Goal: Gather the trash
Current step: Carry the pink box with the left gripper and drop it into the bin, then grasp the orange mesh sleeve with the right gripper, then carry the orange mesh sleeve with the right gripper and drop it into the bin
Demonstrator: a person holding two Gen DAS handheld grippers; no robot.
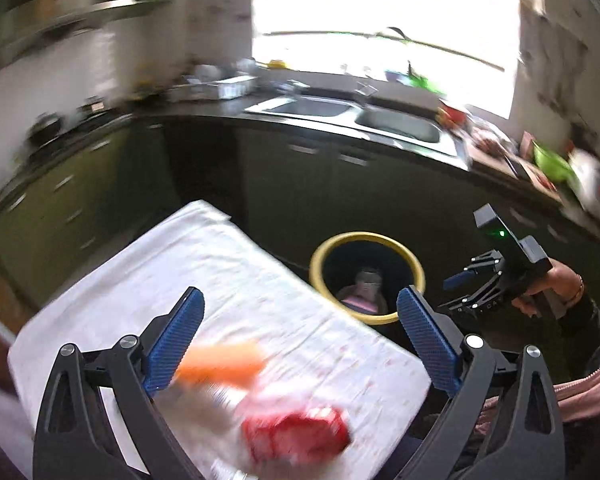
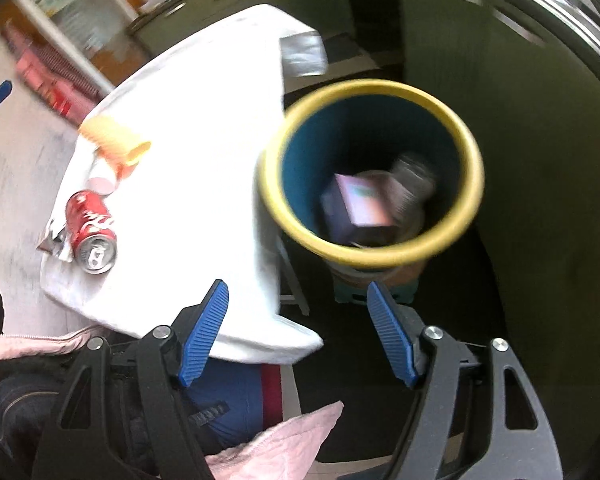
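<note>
A bin with a yellow rim (image 1: 320,256) (image 2: 472,160) stands beside a small table under a white cloth (image 1: 220,264) (image 2: 204,128). A pale box (image 2: 364,204) and a dark bottle (image 2: 416,184) lie inside it. On the cloth lie a red soda can (image 1: 300,436) (image 2: 90,228), an orange ridged cup (image 1: 224,364) (image 2: 114,142) and a small white item (image 2: 100,182). My left gripper (image 1: 300,344) is open and empty above the cloth near the cup and can. My right gripper (image 2: 296,328) is open and empty above the bin's near side; it also shows in the left wrist view (image 1: 472,276).
A dark counter with a steel double sink (image 1: 356,120) runs behind, with green cabinets (image 1: 60,208) below and clutter along the window. A teal stool (image 2: 352,296) sits under the bin. My pink jacket (image 2: 276,440) is close below the right gripper.
</note>
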